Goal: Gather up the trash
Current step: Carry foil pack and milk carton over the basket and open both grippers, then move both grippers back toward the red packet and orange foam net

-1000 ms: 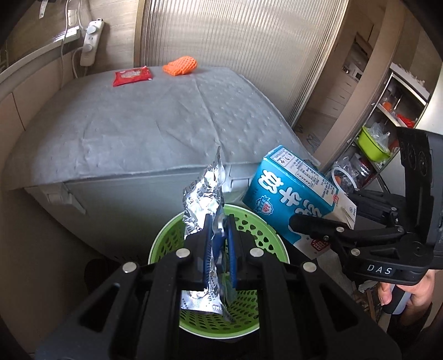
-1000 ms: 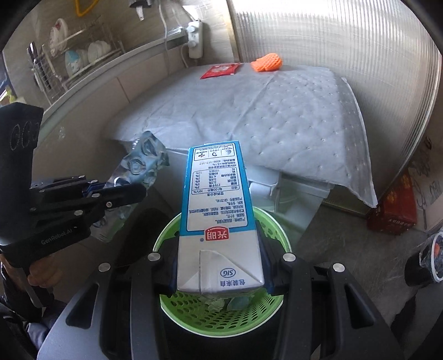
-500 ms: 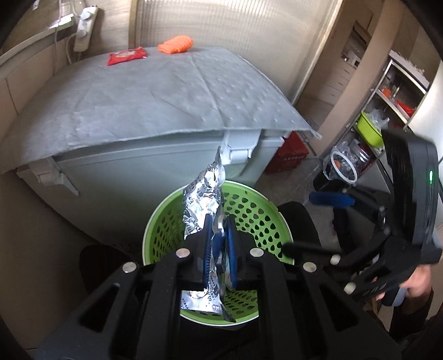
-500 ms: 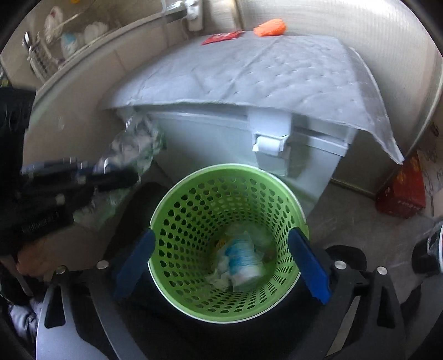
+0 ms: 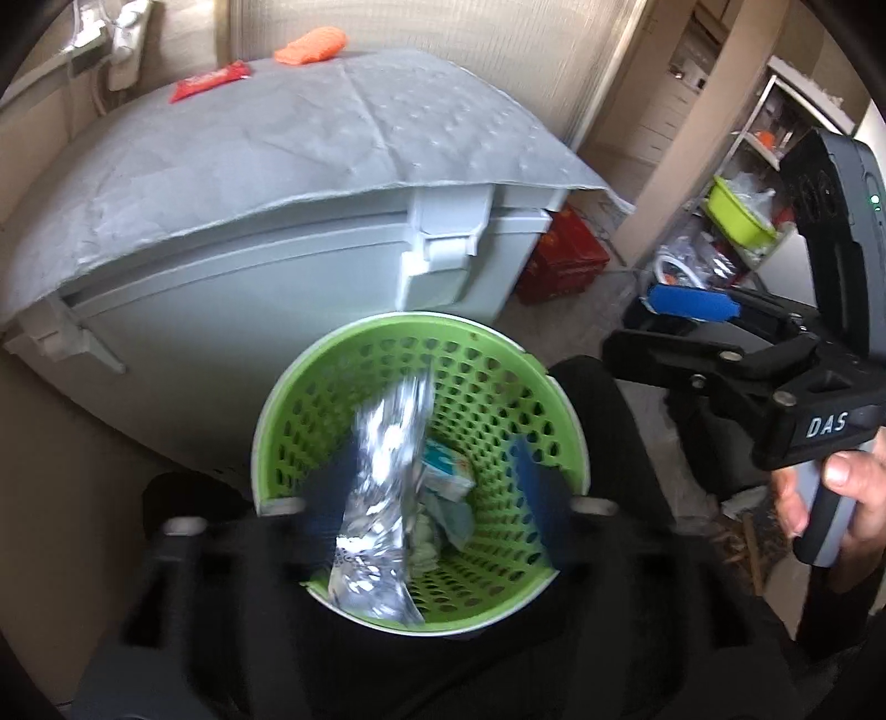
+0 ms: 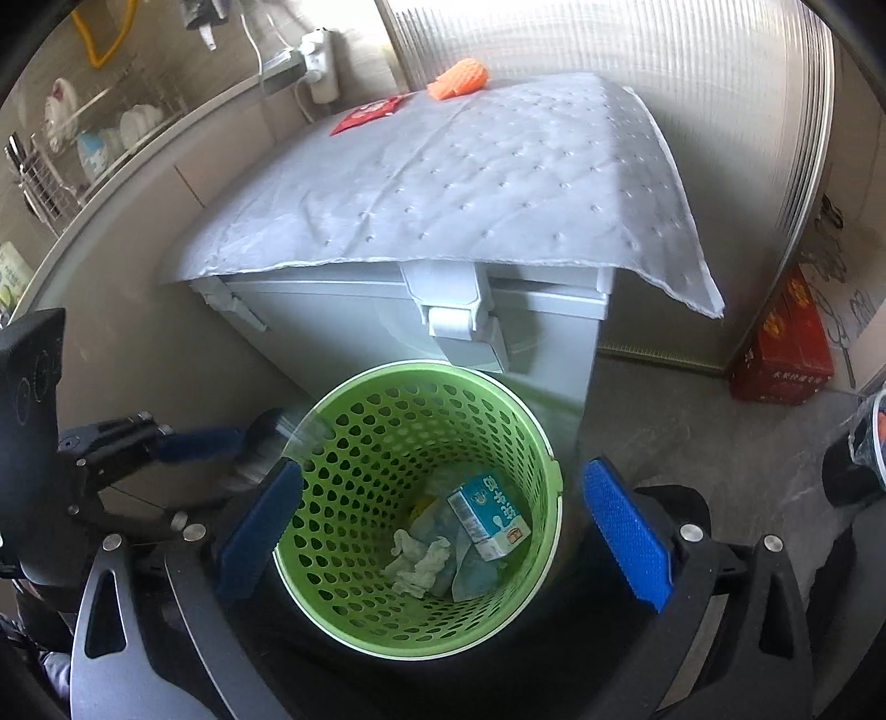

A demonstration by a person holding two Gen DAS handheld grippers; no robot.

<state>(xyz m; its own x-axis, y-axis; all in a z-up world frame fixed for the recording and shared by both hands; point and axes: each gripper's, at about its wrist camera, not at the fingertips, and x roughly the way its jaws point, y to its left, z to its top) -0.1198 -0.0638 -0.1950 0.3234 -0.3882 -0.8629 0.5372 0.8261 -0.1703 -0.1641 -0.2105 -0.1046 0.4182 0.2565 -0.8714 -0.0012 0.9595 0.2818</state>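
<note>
**Foil wrapper dropping into the basket, two pieces left on the table**

My left tongs (image 5: 437, 498) are spread wide over the green basket (image 5: 498, 365), blue pads blurred on either side of the rim. The foil wrapper (image 5: 382, 498) sits between them, long axis roughly upright, its lower end down inside the basket; it is smeared by motion and I judge it is loose and falling, not pinched. The right tongs (image 6: 443, 526) are also spread, empty, straddling the basket (image 6: 498, 399) from above. At the bottom lie the milk carton (image 6: 487, 515) on its side and some crumpled tissue (image 6: 415, 559).

What the coming move turns on: the remaining trash is on the grey-covered table (image 6: 470, 183), straight ahead and above the basket, at its far edge by the wall. The red packet (image 6: 368, 115) lies flat, long axis running left-right, and the orange piece (image 6: 458, 77) lies just to its right, the two near each other but apart. From my left view the red packet (image 5: 210, 83) is on the left side, so I judge the left hand takes it and the right hand the orange piece (image 5: 311, 45). Both tongs point steeply down now; each would need raising and levelling to reach across.
</note>
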